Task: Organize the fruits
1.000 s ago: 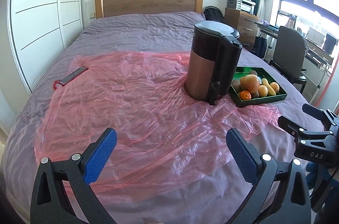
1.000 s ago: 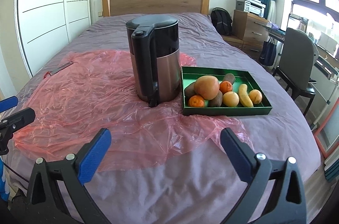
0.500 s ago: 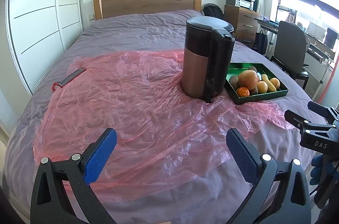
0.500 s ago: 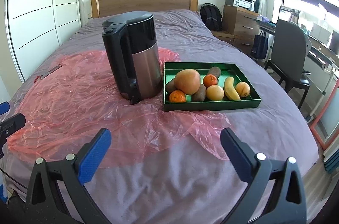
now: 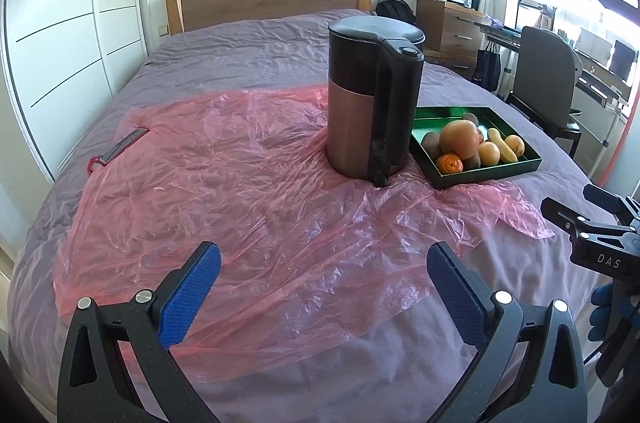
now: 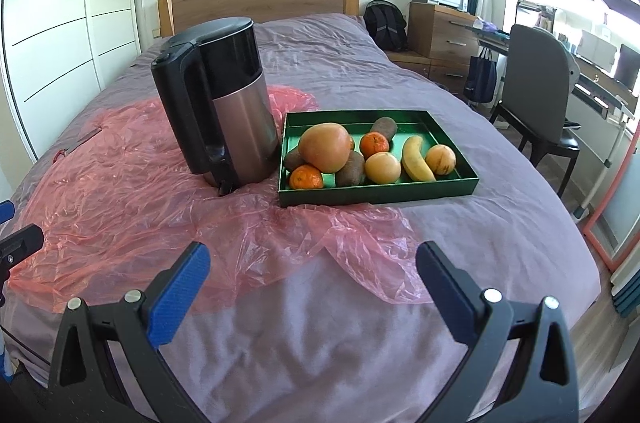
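Right wrist view now sits closer to the green tray on the bed, fruits piled inside, right of the kettle; both grippers' jaws gape empty, fitting approach or retreat

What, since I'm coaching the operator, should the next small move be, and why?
All the fruit lies in the green tray; left gripper and right gripper hang open and empty over the bed. That fits fruit gathered or fruit awaiting sorting, so I would perhaps only ease the right gripper nearer the tray, jaws open.
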`<state>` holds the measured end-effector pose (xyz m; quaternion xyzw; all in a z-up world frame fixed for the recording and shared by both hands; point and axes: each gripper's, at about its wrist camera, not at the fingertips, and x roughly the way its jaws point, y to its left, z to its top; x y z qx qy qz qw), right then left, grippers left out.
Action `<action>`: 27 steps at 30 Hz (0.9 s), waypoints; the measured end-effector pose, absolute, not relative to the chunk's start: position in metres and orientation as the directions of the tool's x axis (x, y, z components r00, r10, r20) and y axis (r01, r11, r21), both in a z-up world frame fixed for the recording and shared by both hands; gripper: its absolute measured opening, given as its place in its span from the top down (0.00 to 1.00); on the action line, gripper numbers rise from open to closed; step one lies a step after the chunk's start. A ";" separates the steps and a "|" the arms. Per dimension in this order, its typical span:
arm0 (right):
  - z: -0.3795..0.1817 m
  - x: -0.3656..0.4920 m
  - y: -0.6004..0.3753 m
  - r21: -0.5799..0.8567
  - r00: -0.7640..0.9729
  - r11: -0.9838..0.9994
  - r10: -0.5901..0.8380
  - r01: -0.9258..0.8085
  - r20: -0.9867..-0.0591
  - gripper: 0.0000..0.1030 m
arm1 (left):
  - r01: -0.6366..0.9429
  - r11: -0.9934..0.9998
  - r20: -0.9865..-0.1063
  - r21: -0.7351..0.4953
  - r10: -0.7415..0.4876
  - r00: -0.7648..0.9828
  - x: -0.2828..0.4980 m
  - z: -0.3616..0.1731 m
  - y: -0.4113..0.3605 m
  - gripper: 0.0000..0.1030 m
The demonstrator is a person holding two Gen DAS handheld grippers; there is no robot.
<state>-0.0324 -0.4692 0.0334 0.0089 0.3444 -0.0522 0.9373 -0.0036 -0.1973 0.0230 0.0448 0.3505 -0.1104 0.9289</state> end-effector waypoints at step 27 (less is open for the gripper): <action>0.024 -0.026 -0.481 -0.003 0.754 0.996 -0.069 0.088 -0.654 0.00 | 0.261 0.965 -0.692 -0.010 -0.195 0.695 0.006 0.012 -0.208 0.01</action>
